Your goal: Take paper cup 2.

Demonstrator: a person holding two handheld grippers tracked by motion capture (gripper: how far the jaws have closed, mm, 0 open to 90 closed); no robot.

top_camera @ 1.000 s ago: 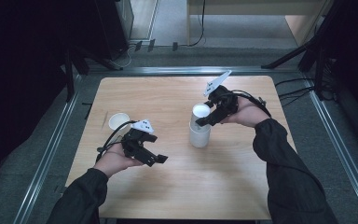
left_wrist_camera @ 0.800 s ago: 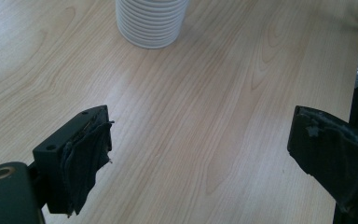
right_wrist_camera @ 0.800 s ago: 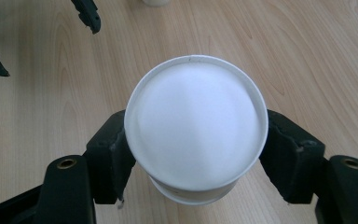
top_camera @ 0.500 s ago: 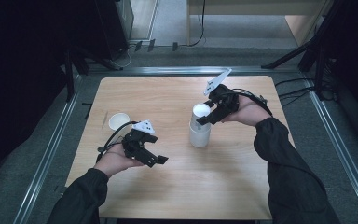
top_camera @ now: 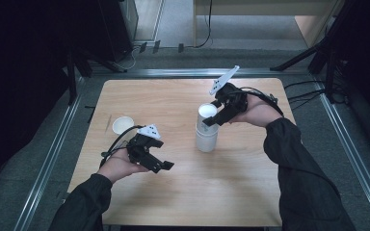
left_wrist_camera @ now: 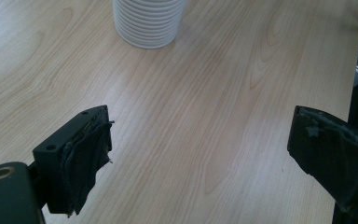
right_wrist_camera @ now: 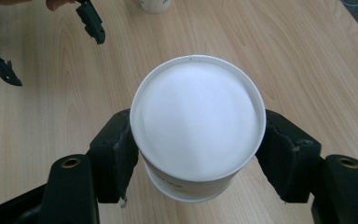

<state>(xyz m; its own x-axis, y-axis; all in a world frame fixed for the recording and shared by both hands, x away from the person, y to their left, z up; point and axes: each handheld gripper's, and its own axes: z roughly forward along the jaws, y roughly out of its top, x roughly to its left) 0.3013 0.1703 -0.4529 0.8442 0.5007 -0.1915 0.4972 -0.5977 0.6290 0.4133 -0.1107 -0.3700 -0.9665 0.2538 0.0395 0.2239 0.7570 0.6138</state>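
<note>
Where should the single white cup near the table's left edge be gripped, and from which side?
Grip the single cup across its round wall, just below the rim, coming from the left gripper side. It stands upright and alone, so the wall is free all round, probably.

Cup stack [top_camera: 206, 130] mid-table [top_camera: 250, 192]; single cup [top_camera: 123, 124] left, probably upright.

1. Right gripper [top_camera: 211, 120]: reaches from the right to the top of the cup stack [top_camera: 206, 137]; jaws have just been closing and press its top cup.
2. Left gripper [top_camera: 161, 166]: left of the stack, apart, jaws wide.
</note>
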